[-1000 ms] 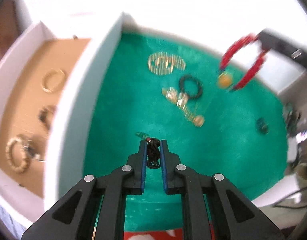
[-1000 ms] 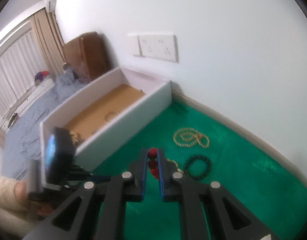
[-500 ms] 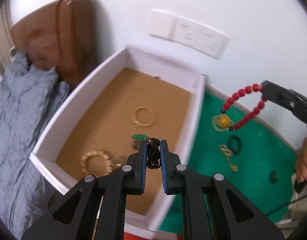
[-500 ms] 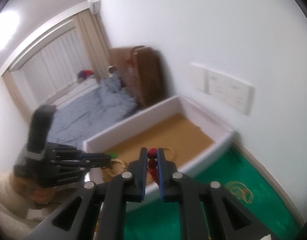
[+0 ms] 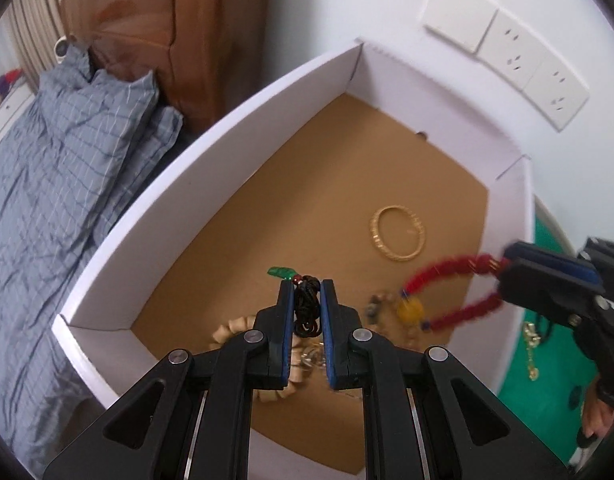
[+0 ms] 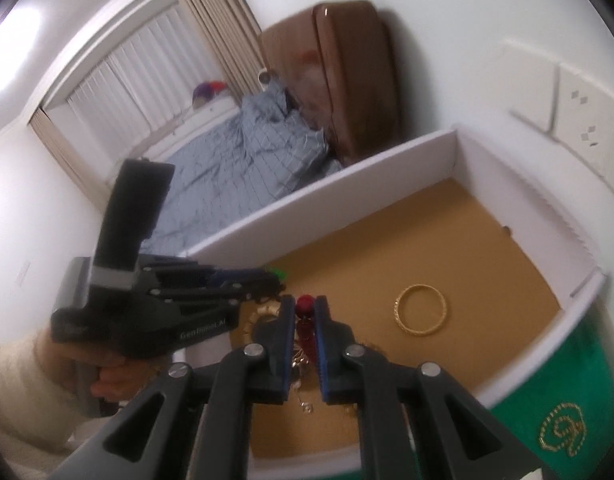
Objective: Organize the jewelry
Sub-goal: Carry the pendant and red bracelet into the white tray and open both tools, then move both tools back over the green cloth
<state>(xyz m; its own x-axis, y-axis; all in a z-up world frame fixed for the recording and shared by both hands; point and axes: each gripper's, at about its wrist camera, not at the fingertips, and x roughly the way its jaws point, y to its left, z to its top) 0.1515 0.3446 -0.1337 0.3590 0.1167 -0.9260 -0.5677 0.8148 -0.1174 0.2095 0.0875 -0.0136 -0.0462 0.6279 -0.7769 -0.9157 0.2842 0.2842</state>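
Observation:
A white box (image 5: 227,128) with a brown floor lies below both grippers; it also shows in the right wrist view (image 6: 347,200). My left gripper (image 5: 306,288) is shut on a black cord necklace (image 5: 306,308) with a green pendant (image 5: 281,272), held above the box. My right gripper (image 6: 305,304) is shut on a red bead bracelet (image 6: 305,328), also above the box. In the left wrist view that bracelet (image 5: 447,268) hangs from the right gripper (image 5: 503,276) with a yellow bead. A gold bangle (image 5: 397,232) and a beige bead bracelet (image 5: 231,328) lie in the box.
A green mat (image 5: 547,360) lies to the right of the box, with a gold chain (image 5: 531,344) on it and a coiled gold necklace (image 6: 563,436). A grey bed (image 5: 47,168), a brown headboard (image 5: 147,20) and wall sockets (image 5: 523,64) surround the box.
Both grippers have moved from over the green mat to over the box, each carrying its jewelry. The right gripper has come close to the left one.

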